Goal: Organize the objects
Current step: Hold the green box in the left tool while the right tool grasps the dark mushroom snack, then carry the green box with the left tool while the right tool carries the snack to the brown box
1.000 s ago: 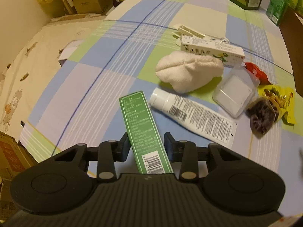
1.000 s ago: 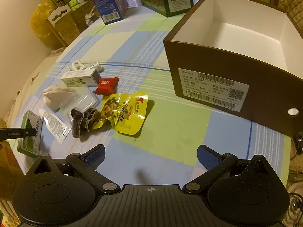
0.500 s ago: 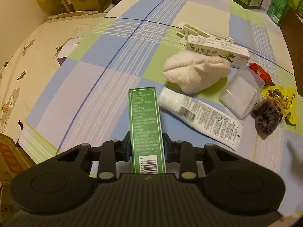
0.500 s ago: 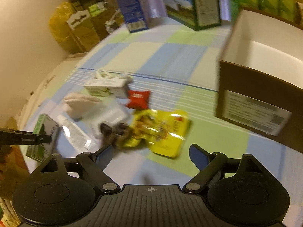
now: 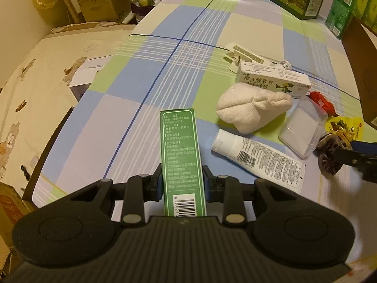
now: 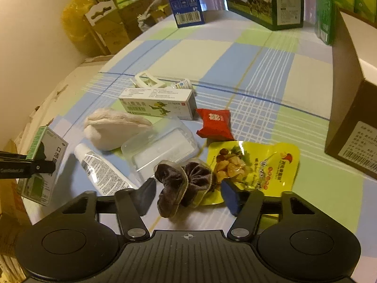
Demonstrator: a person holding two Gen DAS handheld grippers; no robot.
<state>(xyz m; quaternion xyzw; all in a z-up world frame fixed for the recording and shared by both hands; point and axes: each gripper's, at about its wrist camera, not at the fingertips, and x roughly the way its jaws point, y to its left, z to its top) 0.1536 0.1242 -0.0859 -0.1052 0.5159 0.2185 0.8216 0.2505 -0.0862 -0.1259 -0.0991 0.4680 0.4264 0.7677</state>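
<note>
My left gripper [image 5: 182,180] is shut on a long green box [image 5: 180,151], held lifted off the checked cloth; the same green box [image 6: 44,162] shows tilted at the left of the right wrist view. My right gripper [image 6: 188,194] is open, its fingers on either side of a dark brown scrunchie [image 6: 183,184] that lies on the cloth. Around it lie a yellow snack pouch [image 6: 259,162], a red packet [image 6: 215,123], a clear plastic case [image 6: 162,149], a white tube [image 6: 99,167], a cream cloth bundle [image 6: 113,129] and a white ointment box [image 6: 157,103].
A brown cardboard box [image 6: 353,108] with a white inside stands at the right. Blue and green cartons [image 6: 264,0] line the far edge of the table. Cardboard boxes [image 5: 94,2] and a bed sheet [image 5: 35,82] lie off the left edge.
The left gripper closed on the green box and raised it straight. The right gripper swung left and down from the brown box to straddle the scrunchie.
</note>
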